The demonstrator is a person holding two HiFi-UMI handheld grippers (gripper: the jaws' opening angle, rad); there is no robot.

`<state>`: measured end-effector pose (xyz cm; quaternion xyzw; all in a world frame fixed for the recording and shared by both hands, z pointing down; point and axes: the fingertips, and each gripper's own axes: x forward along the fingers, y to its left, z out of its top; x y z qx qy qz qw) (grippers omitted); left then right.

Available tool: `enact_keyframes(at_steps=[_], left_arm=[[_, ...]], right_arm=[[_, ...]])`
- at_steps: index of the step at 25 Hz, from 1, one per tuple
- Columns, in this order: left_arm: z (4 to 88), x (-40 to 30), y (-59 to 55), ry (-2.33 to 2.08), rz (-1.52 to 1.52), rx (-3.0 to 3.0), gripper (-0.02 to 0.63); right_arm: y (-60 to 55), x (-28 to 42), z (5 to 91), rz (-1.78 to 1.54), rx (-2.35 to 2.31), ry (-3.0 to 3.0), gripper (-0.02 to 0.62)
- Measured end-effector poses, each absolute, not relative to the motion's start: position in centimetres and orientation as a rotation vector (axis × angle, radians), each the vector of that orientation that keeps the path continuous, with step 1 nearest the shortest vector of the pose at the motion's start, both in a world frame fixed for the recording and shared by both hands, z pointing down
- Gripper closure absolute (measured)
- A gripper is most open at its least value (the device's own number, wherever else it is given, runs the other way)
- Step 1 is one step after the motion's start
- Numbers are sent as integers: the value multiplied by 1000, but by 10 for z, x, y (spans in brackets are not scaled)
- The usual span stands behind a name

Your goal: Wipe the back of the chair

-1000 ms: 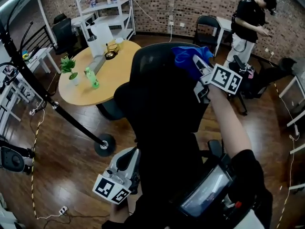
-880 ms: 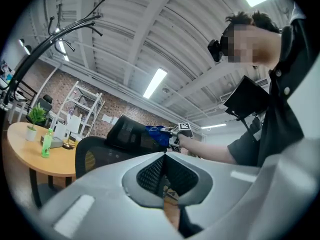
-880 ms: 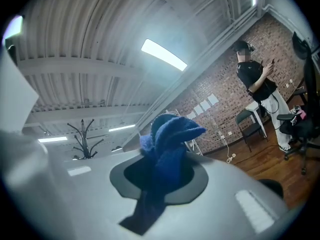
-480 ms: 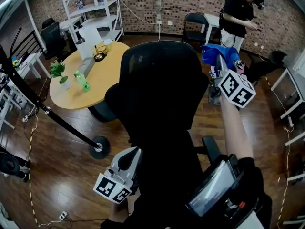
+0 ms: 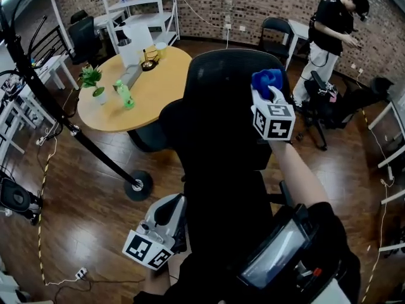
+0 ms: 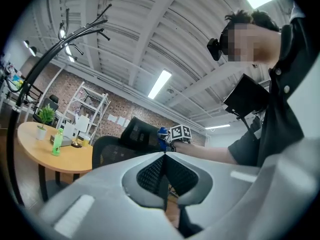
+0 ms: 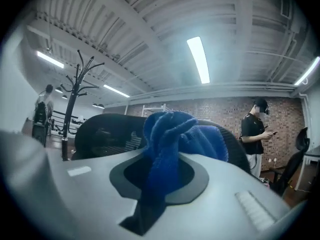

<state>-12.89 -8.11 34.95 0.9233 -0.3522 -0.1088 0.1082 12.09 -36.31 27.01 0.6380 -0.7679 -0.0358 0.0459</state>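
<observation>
A black mesh office chair (image 5: 215, 113) stands right before me, its back toward me. My right gripper (image 5: 266, 92) is shut on a bunched blue cloth (image 5: 266, 81), which presses on the upper right part of the backrest. In the right gripper view the blue cloth (image 7: 172, 139) fills the gap between the jaws of the right gripper (image 7: 165, 171), with the chair's top edge (image 7: 102, 131) behind it. My left gripper (image 5: 168, 209) hangs low at the chair's left side, shut with nothing in it. In the left gripper view its mesh pads (image 6: 152, 173) meet.
A round wooden table (image 5: 155, 90) with a green bottle (image 5: 124, 97) and a small plant (image 5: 91, 81) stands behind the chair at left. A coat stand's base (image 5: 138, 187) sits on the floor at left. A person (image 5: 330, 33) stands at back right, beside other black chairs (image 5: 276, 38).
My right gripper swung the blue cloth out past the chair's right edge, then back left and down onto the upper right of the backrest. The left gripper stayed where it was.
</observation>
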Motion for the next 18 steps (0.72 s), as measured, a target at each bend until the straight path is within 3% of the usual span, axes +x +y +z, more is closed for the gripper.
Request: enact_keyframes(at_steps=[18], left_arm=[[362,-186,-63,-1276,-311,2601,601]], right_arm=[[-324,-104,318,29,1181,-2838,541]])
